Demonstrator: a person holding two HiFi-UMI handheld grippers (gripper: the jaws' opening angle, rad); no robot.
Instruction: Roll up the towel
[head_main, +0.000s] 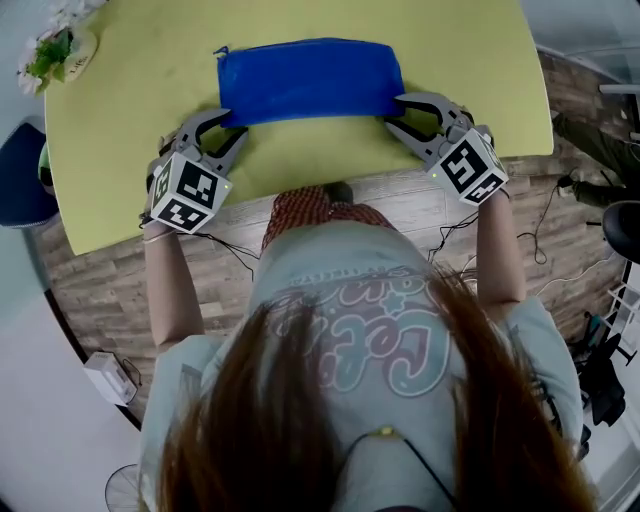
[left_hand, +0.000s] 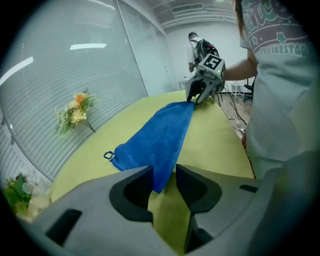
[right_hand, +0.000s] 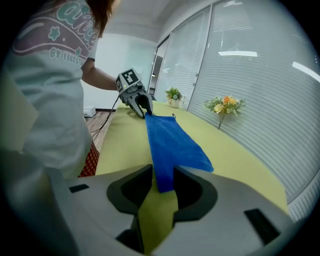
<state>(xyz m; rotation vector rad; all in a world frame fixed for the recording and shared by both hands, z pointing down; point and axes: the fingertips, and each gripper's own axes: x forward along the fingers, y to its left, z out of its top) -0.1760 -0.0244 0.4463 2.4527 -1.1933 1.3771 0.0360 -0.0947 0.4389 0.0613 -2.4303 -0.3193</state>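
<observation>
A blue towel (head_main: 310, 80) lies folded in a long strip on the yellow-green table (head_main: 120, 130), with a small hanging loop (head_main: 220, 50) at its far left corner. My left gripper (head_main: 238, 125) is at the towel's near left corner; in the left gripper view the corner (left_hand: 162, 175) sits between the jaws with a gap beside it, so they are open. My right gripper (head_main: 392, 112) is at the near right corner. There the towel end (right_hand: 162, 175) fills the space between the jaws, which are shut on it.
A small potted plant (head_main: 55, 50) stands at the table's far left corner, and a bunch of flowers (left_hand: 75, 112) is against the blinds. The table's near edge runs just behind both grippers. Cables and a wooden floor (head_main: 110, 290) lie below.
</observation>
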